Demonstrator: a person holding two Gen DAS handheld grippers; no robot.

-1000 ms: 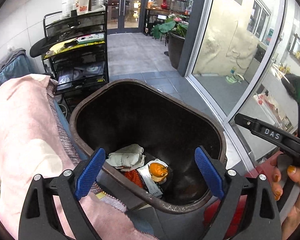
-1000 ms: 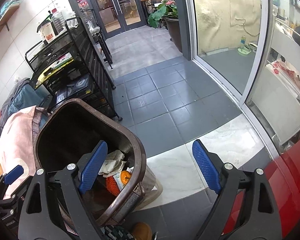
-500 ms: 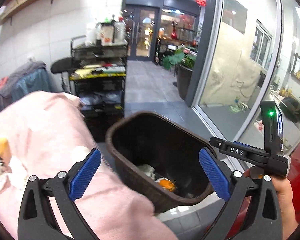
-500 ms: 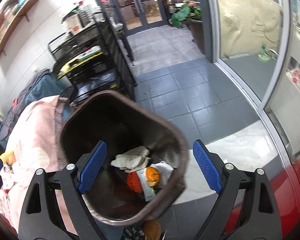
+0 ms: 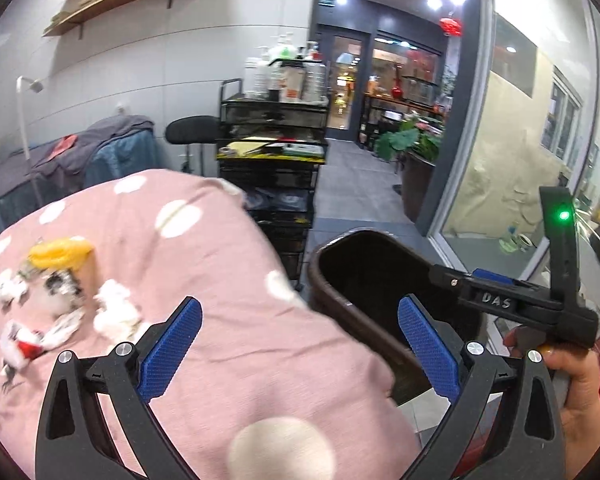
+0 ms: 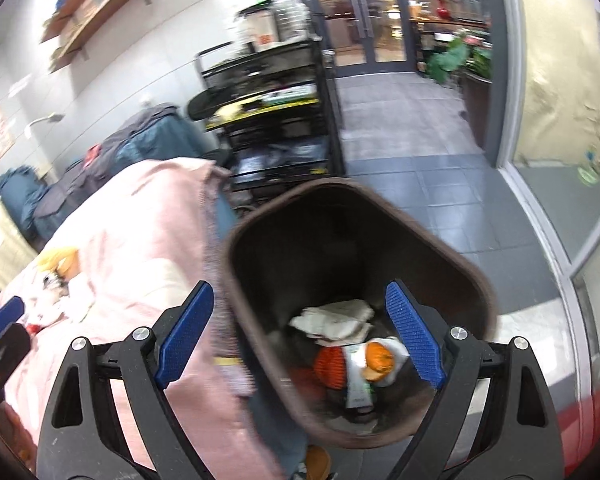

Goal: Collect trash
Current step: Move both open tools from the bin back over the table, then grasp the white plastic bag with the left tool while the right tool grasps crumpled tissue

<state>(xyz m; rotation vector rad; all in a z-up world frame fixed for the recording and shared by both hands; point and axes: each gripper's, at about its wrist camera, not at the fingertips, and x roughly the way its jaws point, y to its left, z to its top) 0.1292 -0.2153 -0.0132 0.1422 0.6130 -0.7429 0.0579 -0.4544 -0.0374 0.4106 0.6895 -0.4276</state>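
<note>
Both jaws were held apart, empty: left hand-held gripper [image 5: 298, 342], right hand-held gripper [image 6: 300, 334]. Loose white paper scraps [image 5: 116, 314] could be scattered across the pink dotted blanket [image 5: 228, 256] by a hasty grasp.

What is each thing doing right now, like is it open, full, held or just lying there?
left gripper: open, holding nothing.
right gripper: open, holding nothing.
brown bin: lid-less, partly filled with trash at the bottom.
crumpled paper: lying inside the bin.
orange wrapper: lying inside the bin.
trash pile: loose on the pink blanket, not picked up yet.
</note>
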